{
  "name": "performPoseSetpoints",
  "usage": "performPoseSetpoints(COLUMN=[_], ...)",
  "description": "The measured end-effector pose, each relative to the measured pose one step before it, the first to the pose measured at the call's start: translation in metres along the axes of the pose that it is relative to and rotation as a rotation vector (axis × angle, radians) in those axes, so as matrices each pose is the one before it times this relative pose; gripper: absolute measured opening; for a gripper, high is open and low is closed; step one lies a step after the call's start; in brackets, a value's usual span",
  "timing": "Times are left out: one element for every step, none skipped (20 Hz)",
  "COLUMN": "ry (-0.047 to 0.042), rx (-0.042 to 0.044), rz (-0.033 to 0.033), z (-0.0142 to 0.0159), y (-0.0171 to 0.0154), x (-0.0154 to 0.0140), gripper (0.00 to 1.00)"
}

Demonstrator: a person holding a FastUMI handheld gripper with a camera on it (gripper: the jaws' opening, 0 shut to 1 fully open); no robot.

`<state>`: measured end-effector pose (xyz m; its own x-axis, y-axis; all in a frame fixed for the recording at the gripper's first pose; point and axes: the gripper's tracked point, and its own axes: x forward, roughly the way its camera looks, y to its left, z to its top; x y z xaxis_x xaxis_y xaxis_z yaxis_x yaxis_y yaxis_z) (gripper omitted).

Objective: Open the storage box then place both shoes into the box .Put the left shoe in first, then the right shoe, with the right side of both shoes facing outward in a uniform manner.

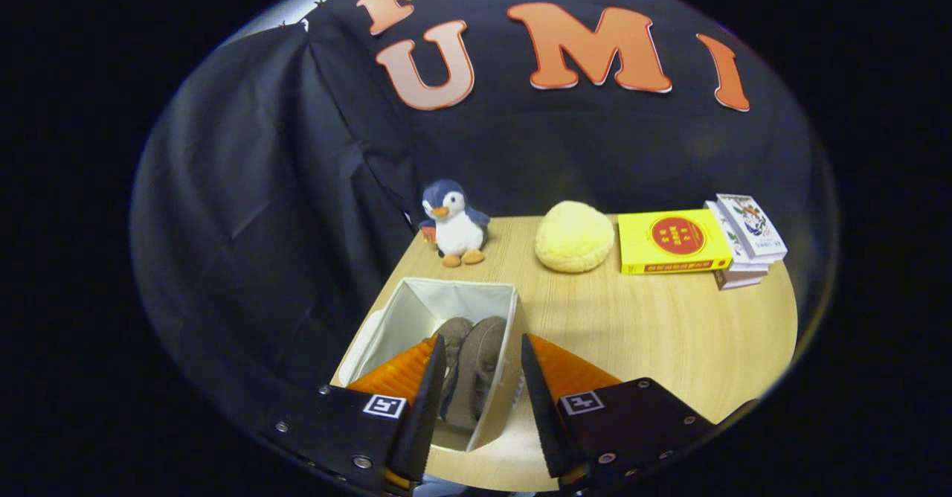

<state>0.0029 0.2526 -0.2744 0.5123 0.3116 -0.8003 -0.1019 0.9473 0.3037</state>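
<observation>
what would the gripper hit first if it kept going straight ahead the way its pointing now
Probably the shoes lying in the open storage box: the open gripper points at them, its fingers apart, holding nothing. The box's right wall sits in the gap too; depth is hard to judge.

text: none legible | yellow book (673, 242) round emblem, too small | white books (747, 238) covers blurred
</observation>
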Motion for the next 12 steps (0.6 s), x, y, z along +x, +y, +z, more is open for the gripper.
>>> performPoseSetpoints(ry=[-0.03375, -0.02991, -0.03643, -0.03389, -0.03649, -0.035, -0.03459, -0.0321, -0.02418, -0.02473, -0.03104, -0.03632], rx=[-0.01245, -0.01107, -0.01151, -0.01175, -0.00402, -0.00213, -0.00012, -0.00469, -0.01014, -0.01609, -0.01685, -0.01785], rz=[0.00148, -0.00577, -0.00474, -0.01317, -0.01322, -0.01837, -0.0122, -0.01523, -0.01716, -0.02648, -0.01593, -0.01862], z=[0.00995, 0.00714, 0.00981, 0.00876, 0.00923, 0.00854, 0.00972, 0.00868, 0.00884, 0.00756, 0.00976, 0.00966], y=[-0.01077, -0.01304, -0.01386, -0.01586, -0.01603, -0.01717, -0.01667, -0.01587, -0.01581, -0.01821, -0.01565, -0.01212], x=[-0.01362, -0.01555, -0.01387, -0.01384, -0.01202, -0.01015, -0.01041, -0.00824, -0.00868, -0.00872, -0.0088, -0.00798], gripper=[0.62, 0.65, 0.67, 0.7, 0.72, 0.75, 0.76, 0.79, 0.8, 0.82, 0.82, 0.82])
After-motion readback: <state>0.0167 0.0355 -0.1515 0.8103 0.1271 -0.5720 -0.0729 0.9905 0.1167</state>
